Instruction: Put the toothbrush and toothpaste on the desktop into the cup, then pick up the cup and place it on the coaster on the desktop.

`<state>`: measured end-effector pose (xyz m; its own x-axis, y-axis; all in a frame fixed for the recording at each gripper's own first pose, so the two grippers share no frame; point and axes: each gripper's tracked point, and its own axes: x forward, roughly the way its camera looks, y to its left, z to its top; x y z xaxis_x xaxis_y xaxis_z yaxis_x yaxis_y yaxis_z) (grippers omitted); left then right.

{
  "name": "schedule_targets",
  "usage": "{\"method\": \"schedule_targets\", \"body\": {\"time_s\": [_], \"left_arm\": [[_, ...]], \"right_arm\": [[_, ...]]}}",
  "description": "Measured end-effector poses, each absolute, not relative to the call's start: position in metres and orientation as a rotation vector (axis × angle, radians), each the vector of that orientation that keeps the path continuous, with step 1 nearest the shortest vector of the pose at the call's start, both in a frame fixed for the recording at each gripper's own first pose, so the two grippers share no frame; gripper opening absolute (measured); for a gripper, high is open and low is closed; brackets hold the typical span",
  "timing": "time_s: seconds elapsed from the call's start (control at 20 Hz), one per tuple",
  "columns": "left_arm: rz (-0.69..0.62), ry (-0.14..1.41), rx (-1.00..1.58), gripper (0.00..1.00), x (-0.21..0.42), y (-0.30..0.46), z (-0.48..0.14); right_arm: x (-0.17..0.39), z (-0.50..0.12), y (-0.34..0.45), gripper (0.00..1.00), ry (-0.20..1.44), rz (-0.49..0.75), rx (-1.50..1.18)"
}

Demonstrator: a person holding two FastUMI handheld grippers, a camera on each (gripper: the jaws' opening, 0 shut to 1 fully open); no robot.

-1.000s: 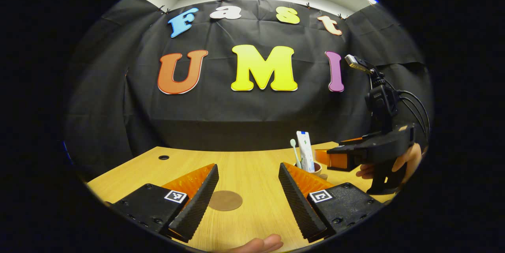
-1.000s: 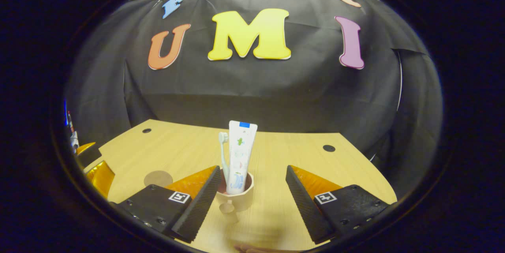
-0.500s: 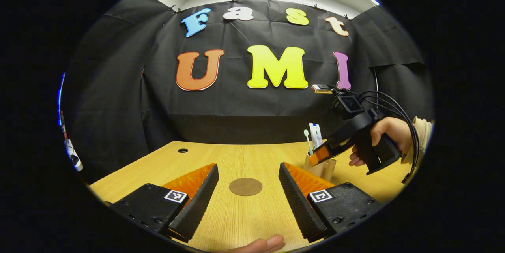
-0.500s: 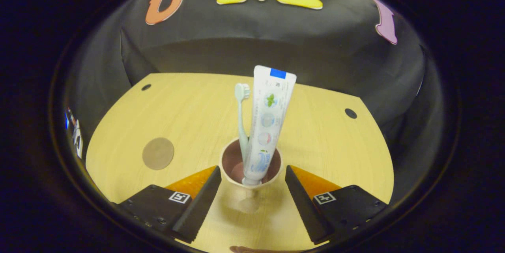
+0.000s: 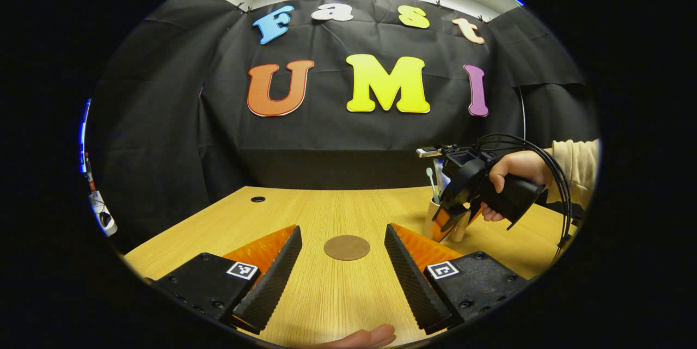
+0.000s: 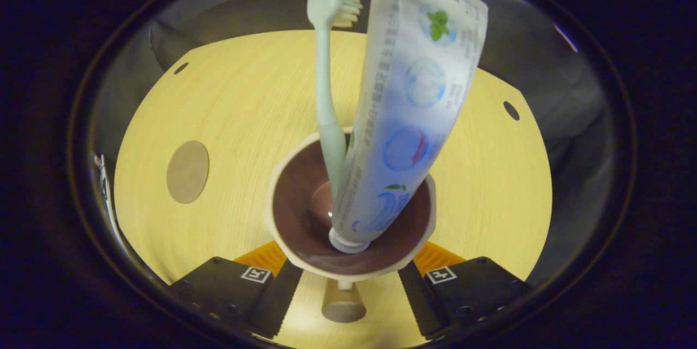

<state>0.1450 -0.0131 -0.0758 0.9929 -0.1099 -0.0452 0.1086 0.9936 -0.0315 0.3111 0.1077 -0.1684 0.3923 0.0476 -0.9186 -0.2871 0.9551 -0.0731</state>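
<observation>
Left gripper view: the left gripper (image 5: 343, 262) hovers low over the counter (image 5: 305, 213) with its fingers spread wide and nothing between them. The round coaster (image 5: 347, 247) lies flat on the wood just ahead of the gap, with bare counter all round it. Toward the right edge a person's hand (image 5: 509, 175) holds the right gripper (image 5: 449, 221) tipped steeply down against the near side of the cup (image 5: 433, 218); the toothbrush (image 5: 431, 180) stands out of it.

Right gripper view: the right gripper (image 6: 348, 292) looks almost straight down into the cup (image 6: 348, 270), whose dark inside holds the toothbrush (image 6: 326, 93) and the toothpaste (image 6: 414, 109), cap down. Its fingers sit either side of the cup below the rim, open about as wide as the cup; whether they press on the wall yet I cannot tell. The cup's handle (image 6: 343, 305) points back between them. The coaster (image 6: 187, 171) lies toward the left edge, well apart.

The step in hand looks like gripping the cup. It would go best with the fingers squeezing evenly below the rim, clear of the handle, and the cup kept upright so the tall, leaning tube does not tip it. The way to the coaster is open wood, far from every edge.
</observation>
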Motion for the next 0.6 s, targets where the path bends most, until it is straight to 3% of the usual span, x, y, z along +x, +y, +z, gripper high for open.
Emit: {"method": "schedule_targets", "body": {"time_s": [0.3, 0.55, 0.6], "left_arm": [[-0.123, 0.089, -0.059, 0.97, 0.145, -0.017, -0.089], [-0.131, 0.114, -0.071, 0.97, 0.144, -0.019, -0.097], [-0.13, 0.116, -0.07, 0.97, 0.144, -0.019, -0.097]], "right_arm": [[0.309, -0.176, 0.108, 0.67, 1.184, 0.232, -0.265], [0.307, -0.176, 0.111, 0.61, 1.189, 0.229, -0.284], [0.307, -0.173, 0.116, 0.46, 1.19, 0.226, -0.274]]}}
